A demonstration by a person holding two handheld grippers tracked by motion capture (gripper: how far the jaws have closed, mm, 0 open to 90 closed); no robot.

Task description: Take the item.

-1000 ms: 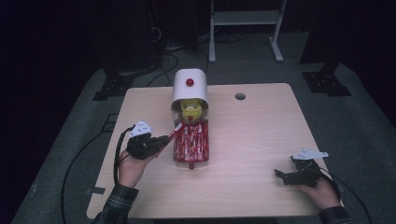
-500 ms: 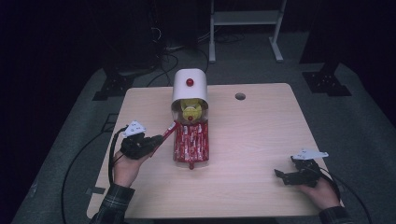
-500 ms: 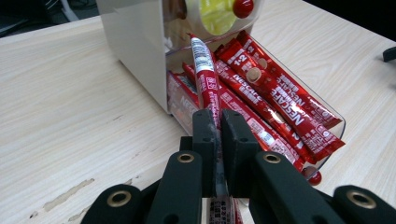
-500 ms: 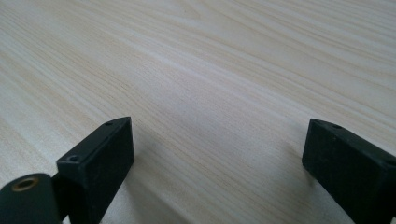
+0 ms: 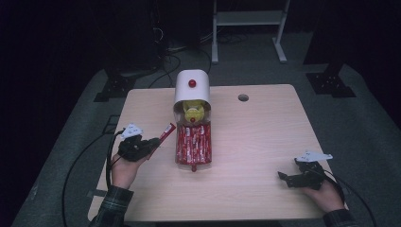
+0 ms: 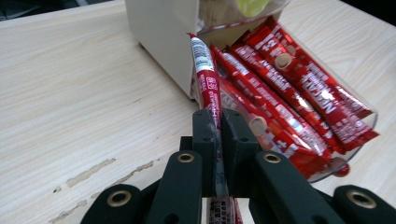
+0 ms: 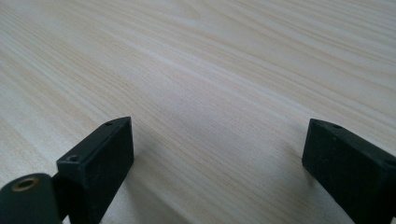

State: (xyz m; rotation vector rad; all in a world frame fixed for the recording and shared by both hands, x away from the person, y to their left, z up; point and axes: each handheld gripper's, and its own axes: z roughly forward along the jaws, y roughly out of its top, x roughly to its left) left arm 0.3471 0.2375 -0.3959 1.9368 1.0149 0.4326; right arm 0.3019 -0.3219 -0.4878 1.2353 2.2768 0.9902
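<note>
A white dispenser [image 5: 192,86] with a red knob stands at the table's far middle, a yellow toy figure [image 5: 193,112] in its mouth. A clear tray [image 5: 193,144] of several red stick packets [image 6: 299,88] reaches from it toward me. My left gripper [image 5: 152,144] is shut on one red stick packet [image 5: 163,134] just left of the tray; in the left gripper view that packet [image 6: 206,79] stands up from between the pressed jaws. My right gripper [image 5: 287,177] rests open at the near right, bare wood between its fingertips [image 7: 100,149].
The light wooden table [image 5: 265,137] has a small round hole [image 5: 243,98] at the far right of the dispenser. Black cables [image 5: 75,165] trail off the left edge. A white metal frame [image 5: 248,28] and dark stands are on the floor beyond the table.
My left gripper has drawn away from the tray to the left and toward me, taking the one red stick packet along. The right gripper has stayed put.
</note>
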